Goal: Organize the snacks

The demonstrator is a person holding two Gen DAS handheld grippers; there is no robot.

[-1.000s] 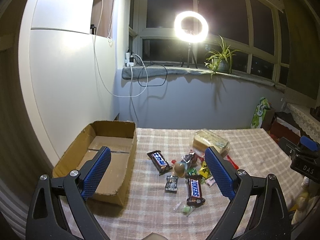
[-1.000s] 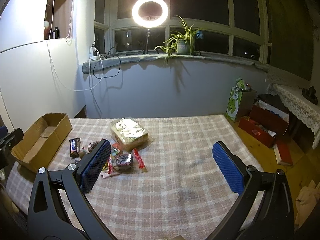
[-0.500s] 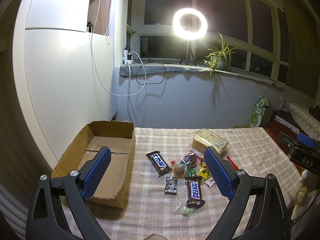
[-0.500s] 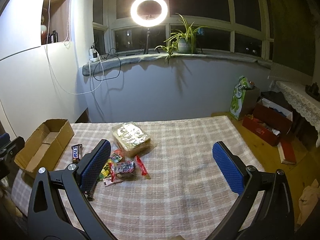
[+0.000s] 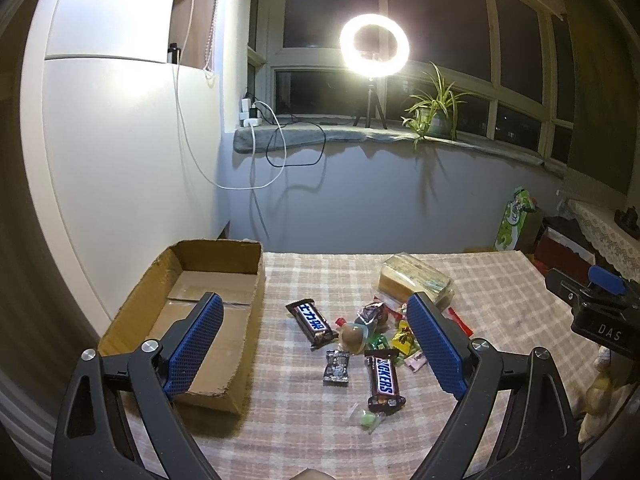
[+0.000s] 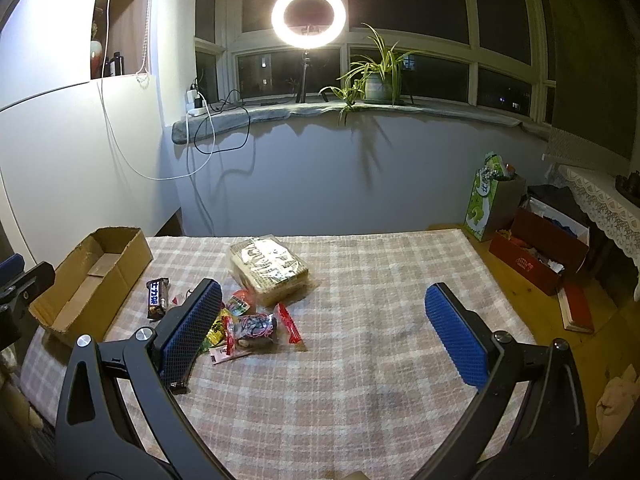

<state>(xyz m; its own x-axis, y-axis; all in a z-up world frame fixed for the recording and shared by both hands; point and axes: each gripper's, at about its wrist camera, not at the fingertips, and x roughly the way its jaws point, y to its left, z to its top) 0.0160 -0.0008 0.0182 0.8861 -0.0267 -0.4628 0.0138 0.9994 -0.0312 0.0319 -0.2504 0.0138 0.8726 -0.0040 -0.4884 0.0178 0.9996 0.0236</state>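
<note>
Both tools are hanging above a table covered with a checked cloth [image 6: 360, 380], and both are standing released, with nothing between their blue pads. The left gripper [image 5: 316, 344] is spread wide over the near left part of the table, its left pad showing over the cardboard box [image 5: 224, 276] and its right pad over the edge of the snack pile. The right gripper [image 6: 324, 332] is likewise gaping, its left pad overlapping the near side of the pile and its right pad over bare cloth.

The box is sitting open at the left end of the table with nothing visible inside. Just right of it, a dark bar with blue lettering [image 5: 314, 323] is lying at a slant. Nearer, a Snickers bar [image 5: 384, 378] is lying lengthwise, with a small silver-wrapped sweet [image 5: 337, 367] just beside it on the left and a small green sweet [image 5: 369, 419] nearest of all. Between the two bars a brown round-topped item [image 5: 353, 335] is sitting, though the view is too small to say what it is. A tangle of little coloured packets [image 6: 244, 328] is lying in the middle of the pile, and a large clear-wrapped pack [image 6: 269, 265] is lying at its far side. On the far windowsill a ring light [image 6: 308, 14] is glowing beside a potted plant [image 6: 378, 80].
</note>
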